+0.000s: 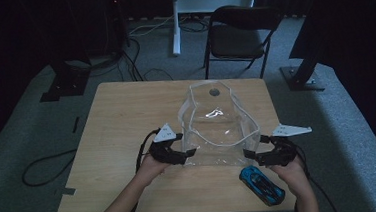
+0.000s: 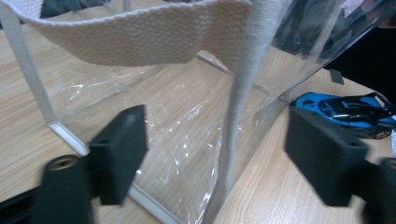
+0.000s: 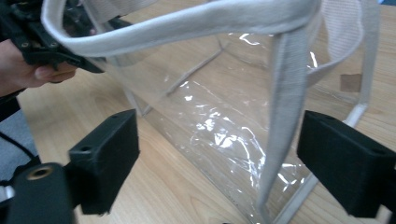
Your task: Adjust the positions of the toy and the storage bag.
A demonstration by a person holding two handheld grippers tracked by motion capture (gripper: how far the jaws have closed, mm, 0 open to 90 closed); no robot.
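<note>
A clear plastic bag [image 1: 217,121] with white fabric trim stands upright and open-topped in the middle of the wooden table [image 1: 122,120]. My left gripper [image 1: 191,152] is at its near left corner, jaws wide apart; in the left gripper view [image 2: 217,154] the bag's white corner strip [image 2: 238,116] runs between the pads without touching them. My right gripper [image 1: 249,154] is at the near right corner, open as well [image 3: 219,154], with a trim strip [image 3: 282,116] between its jaws. A blue toy car [image 1: 261,185] [image 2: 345,109] lies on the table by my right hand.
A black folding chair [image 1: 238,32] stands beyond the table's far edge, with a white stand leg [image 1: 174,21] and cables on the grey floor. The other hand [image 3: 28,70] and its gripper appear at the top left of the right gripper view.
</note>
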